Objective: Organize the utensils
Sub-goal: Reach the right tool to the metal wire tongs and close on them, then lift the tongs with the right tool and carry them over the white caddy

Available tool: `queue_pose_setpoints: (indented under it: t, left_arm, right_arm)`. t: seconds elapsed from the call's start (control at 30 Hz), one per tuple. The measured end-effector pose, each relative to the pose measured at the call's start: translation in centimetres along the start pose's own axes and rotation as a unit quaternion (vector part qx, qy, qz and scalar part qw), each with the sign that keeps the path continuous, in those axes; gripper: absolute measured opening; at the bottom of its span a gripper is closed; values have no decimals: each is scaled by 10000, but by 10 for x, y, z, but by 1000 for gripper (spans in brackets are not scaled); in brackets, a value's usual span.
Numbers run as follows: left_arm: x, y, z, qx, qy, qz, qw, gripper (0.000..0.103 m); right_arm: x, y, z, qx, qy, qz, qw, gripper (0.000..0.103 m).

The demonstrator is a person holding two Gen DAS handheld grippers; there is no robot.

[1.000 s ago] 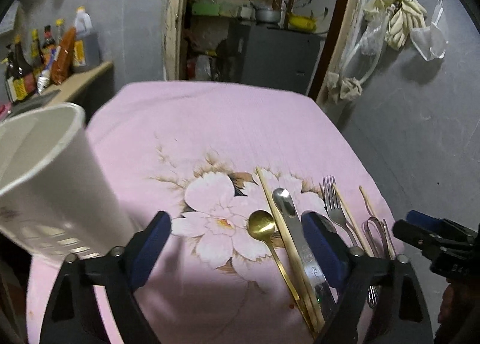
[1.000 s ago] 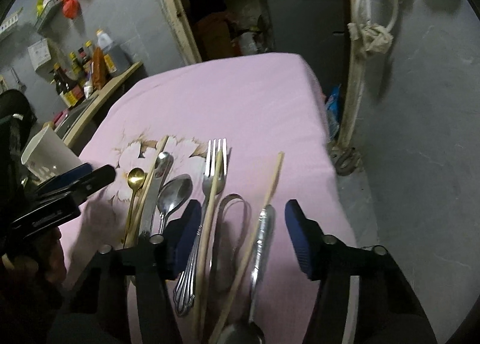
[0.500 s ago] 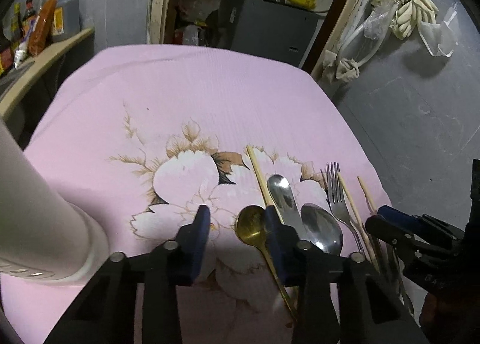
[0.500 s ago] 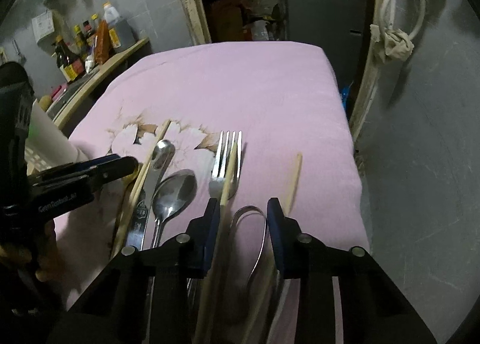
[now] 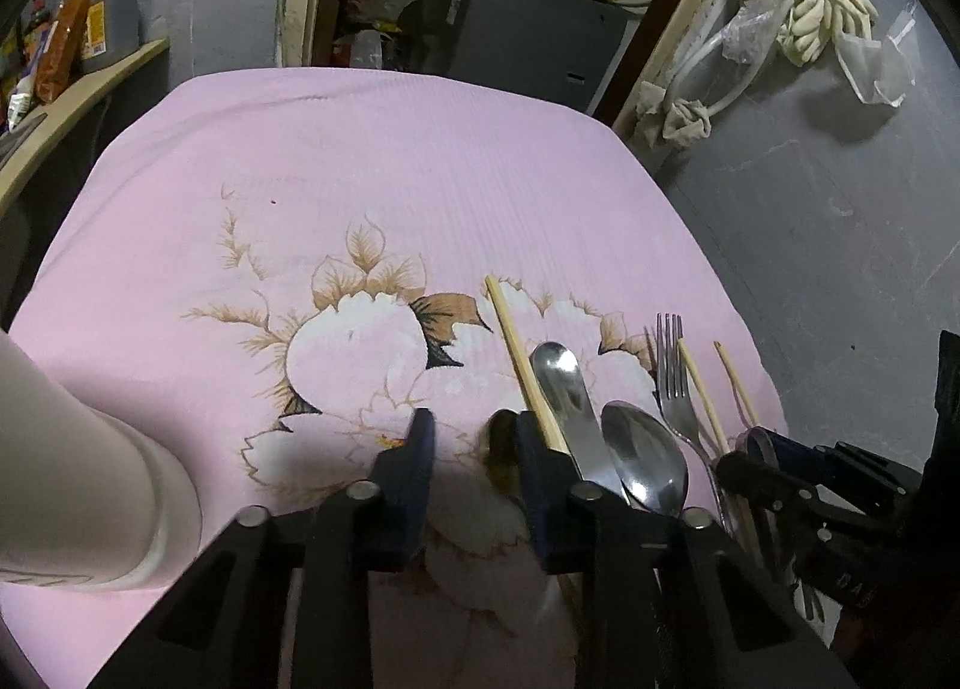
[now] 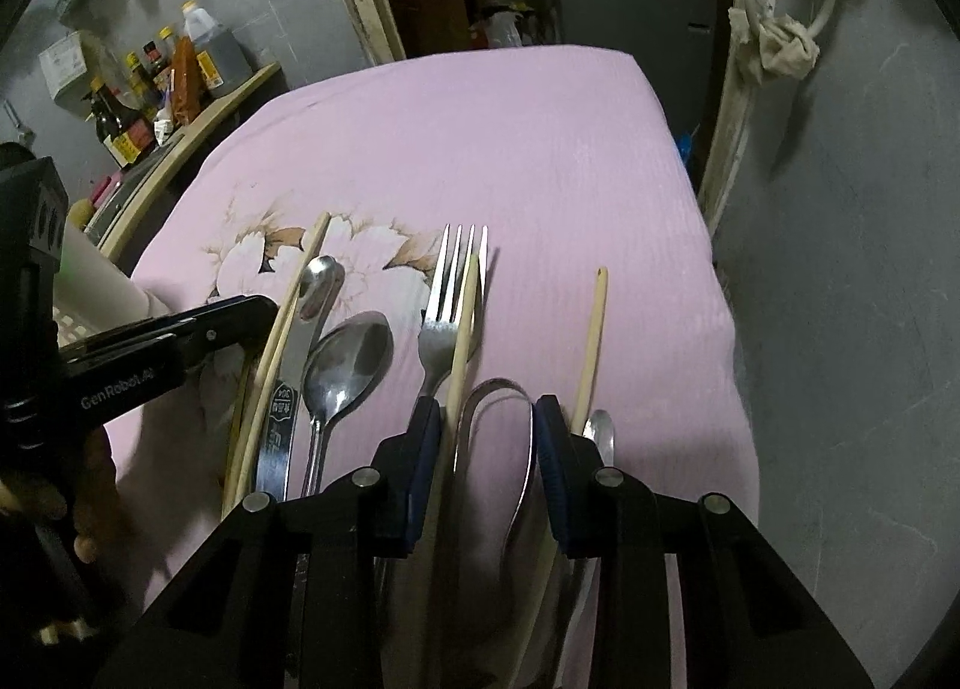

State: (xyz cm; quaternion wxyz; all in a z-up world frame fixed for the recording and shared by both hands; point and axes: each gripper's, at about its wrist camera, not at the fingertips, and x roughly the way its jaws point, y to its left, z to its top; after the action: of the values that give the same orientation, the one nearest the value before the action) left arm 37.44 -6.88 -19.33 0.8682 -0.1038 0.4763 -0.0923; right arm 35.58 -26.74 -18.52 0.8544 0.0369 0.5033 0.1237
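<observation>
Pink flowered cloth (image 5: 360, 161) across the table, grey walls and a cluttered doorway behind. Utensils in a row at the near right edge: knife (image 6: 321, 281), steel spoon (image 6: 351, 356), fork (image 6: 441, 323), a chopstick (image 6: 465, 329) lying over the fork. White cup (image 5: 78, 479) on its side at the left. Left gripper (image 5: 473, 431) low over the cloth, jaws just closing and now narrow, gold spoon (image 5: 501, 449) between them (blurred, against the right pad only). Right gripper (image 6: 487, 413) also just closed in, narrow, pinching the tongs (image 6: 498, 386) with that chopstick alongside.
</observation>
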Motion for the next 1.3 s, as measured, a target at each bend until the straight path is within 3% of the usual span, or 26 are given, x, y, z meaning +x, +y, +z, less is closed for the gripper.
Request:
queue_pose_setpoints:
  t: [0.07, 0.3, 0.47, 0.9, 1.13, 1.17, 1.2, 1.3]
  left_arm:
    - [1, 3, 1, -48, 88, -119, 9999, 8]
    - [-13, 6, -1, -332, 30, -116, 9994, 5]
    - [-48, 8, -6, -462, -307, 49, 9984, 4]
    - [-148, 5, -11, -212, -1296, 607, 9895, 3]
    - [-185, 14, -6, 64, -1518, 407, 9876, 3]
    - [-190, 17, -6, 91, -1560, 367, 9870, 3]
    - [-195, 19, -7, 102, -1593, 341, 9866, 3]
    - [-207, 27, -6, 119, -1706, 250, 9849, 3]
  right_arm:
    - [0, 1, 0, 23, 23, -15, 10000, 29]
    - [-5, -3, -1, 324, 14, 198, 9993, 22]
    - [-16, -1, -2, 369, -116, 315, 9988, 21]
    - [-80, 12, -19, 420, -868, 493, 9941, 20]
    - [-115, 40, -24, 347, -1380, 384, 9891, 17]
    - [-119, 44, -25, 326, -1439, 386, 9883, 15]
    - [-123, 50, -24, 266, -1509, 393, 9874, 7]
    - [-130, 67, -22, 127, -1595, 387, 9863, 7]
